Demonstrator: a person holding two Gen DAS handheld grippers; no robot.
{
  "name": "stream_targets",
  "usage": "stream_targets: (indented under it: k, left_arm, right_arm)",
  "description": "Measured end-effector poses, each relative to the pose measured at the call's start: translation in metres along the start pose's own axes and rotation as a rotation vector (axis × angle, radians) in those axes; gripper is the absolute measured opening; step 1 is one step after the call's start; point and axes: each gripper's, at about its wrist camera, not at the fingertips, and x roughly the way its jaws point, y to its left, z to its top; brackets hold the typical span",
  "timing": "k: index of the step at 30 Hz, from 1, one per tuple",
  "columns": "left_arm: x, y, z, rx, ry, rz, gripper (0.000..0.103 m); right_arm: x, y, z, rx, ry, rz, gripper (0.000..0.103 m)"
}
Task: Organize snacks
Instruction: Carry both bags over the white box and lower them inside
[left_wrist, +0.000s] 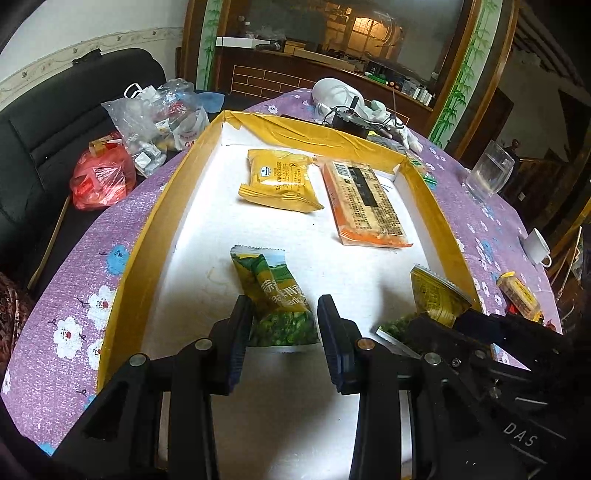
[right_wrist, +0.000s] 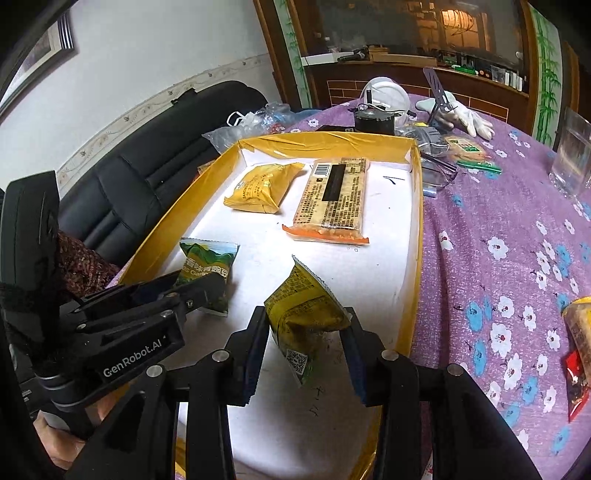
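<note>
Pinching a green pea packet w/ left gripper and a yellow-green packet w/ right gripper, both low inside the yellow-rimmed tray, near its front.

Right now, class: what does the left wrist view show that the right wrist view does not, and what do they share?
Only the left wrist view: a red plastic bag and a white cup. Only the right wrist view: a framed picture on the wall. Both: the yellow-rimmed tray, the orange biscuit pack and both green pea packets, one between each gripper's fingers.
</note>
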Motion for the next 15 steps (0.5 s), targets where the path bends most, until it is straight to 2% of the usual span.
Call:
stream_targets:
  k: [4,8,11,15]
  left_arm:
    - [-0.006,0.0,-0.001,0.002,-0.029,-0.022,0.048]
    - [-0.011,0.003,-0.001,-0.005,-0.05,-0.041,0.049]
    - [-0.012,0.003,-0.001,-0.005,-0.048,-0.053,0.051]
    - [-0.013,0.001,-0.001,-0.001,-0.048,-0.045,0.052]
  right_arm:
    - [-0.003,-0.002,0.001,0.02,-0.005,0.027,0.042]
    - [-0.012,-0.003,0.003,0.033,-0.029,0.037,0.043]
    - [-0.02,-0.003,0.005,0.035,-0.046,0.046,0.047]
    - [-0.033,0.001,0.006,0.035,-0.061,0.055,0.048]
